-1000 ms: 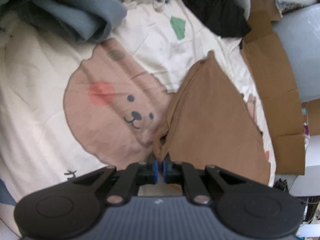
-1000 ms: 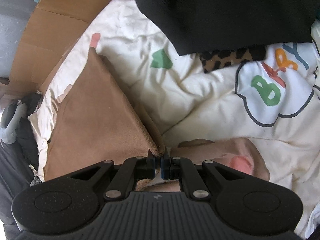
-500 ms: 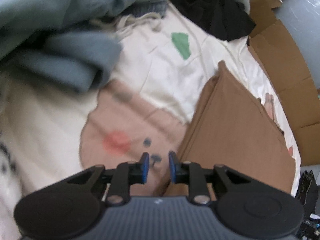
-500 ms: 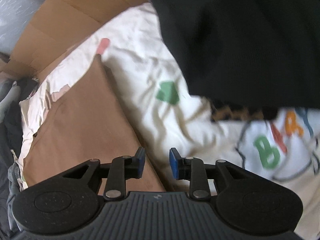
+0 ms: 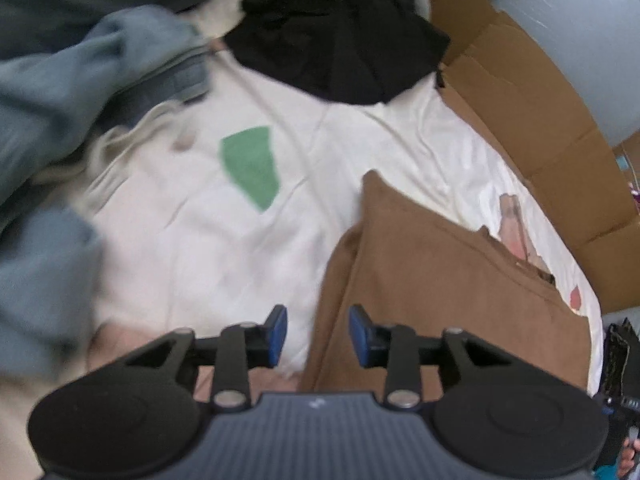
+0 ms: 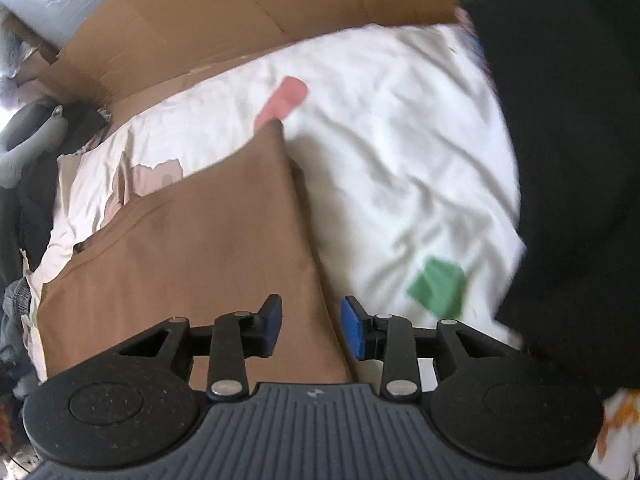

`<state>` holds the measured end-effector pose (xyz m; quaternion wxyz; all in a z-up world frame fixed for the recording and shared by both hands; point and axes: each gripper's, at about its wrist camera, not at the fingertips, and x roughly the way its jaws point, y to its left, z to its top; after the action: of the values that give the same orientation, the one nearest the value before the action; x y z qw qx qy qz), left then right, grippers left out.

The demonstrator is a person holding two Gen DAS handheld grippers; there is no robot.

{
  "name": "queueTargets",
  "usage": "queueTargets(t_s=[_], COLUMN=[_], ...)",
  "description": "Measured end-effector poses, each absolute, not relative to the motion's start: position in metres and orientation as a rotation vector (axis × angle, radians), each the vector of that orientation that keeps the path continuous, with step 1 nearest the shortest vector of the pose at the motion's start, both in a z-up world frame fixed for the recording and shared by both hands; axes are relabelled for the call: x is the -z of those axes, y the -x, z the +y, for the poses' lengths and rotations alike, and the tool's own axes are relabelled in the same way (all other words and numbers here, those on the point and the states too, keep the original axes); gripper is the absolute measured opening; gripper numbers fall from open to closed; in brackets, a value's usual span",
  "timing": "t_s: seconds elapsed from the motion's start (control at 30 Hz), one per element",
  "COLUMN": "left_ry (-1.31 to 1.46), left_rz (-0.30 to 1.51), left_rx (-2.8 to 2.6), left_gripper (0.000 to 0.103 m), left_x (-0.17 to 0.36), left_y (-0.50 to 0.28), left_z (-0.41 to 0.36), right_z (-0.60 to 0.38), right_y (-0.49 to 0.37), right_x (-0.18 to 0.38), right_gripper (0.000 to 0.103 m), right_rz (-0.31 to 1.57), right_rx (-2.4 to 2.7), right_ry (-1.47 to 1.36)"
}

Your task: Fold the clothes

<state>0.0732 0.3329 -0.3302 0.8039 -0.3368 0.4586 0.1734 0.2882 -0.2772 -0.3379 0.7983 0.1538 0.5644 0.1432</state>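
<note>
From my left gripper (image 5: 318, 336) I see the jaws standing partly apart with nothing between the blue pads (image 5: 280, 334); they have just been opening, and the cloth lies below them, not pinched. The brown garment (image 5: 440, 280) lies folded flat on the cream printed sheet (image 5: 200, 240), its near left edge running under the gap of the left jaws. My right gripper (image 6: 310, 330) reads the same way: jaws partly apart, just opened, pads (image 6: 352, 332) bare, with the brown garment (image 6: 192, 248) spread below and to the left and its right edge passing beneath the gap. The garment's far corner points up toward a pink patch (image 6: 284, 100) printed on the sheet (image 6: 380, 140). A green patch (image 5: 252, 168) sits on the sheet well clear of the garment. A black garment (image 5: 340, 40) lies at the far side (it fills the right of the right view), blue-grey clothes (image 5: 60, 100) are heaped to the left, and flattened cardboard (image 5: 540, 128) borders the sheet's edge. Both views are slightly blurred.
</note>
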Motion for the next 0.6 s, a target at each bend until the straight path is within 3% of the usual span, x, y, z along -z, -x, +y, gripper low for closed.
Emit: queueTargets(t_s=[0.5,0.6], left_ry=[0.614,0.605], left_rz=[0.979,0.974], left_rx=[-0.296,-0.281], left_gripper=[0.047,0.047], left_x=[0.343,0.347], left_y=[-0.152,-0.163], left_z=[0.350,0.353], right_z=[-0.249,-0.243], right_y=[-0.370,-0.382], right_x=[0.343,0.344], right_gripper=[0.042,0.048], right_rz=[1.128,1.120], right_rx=[-0.340,-0.339], right_ry=[-0.272,-0.264])
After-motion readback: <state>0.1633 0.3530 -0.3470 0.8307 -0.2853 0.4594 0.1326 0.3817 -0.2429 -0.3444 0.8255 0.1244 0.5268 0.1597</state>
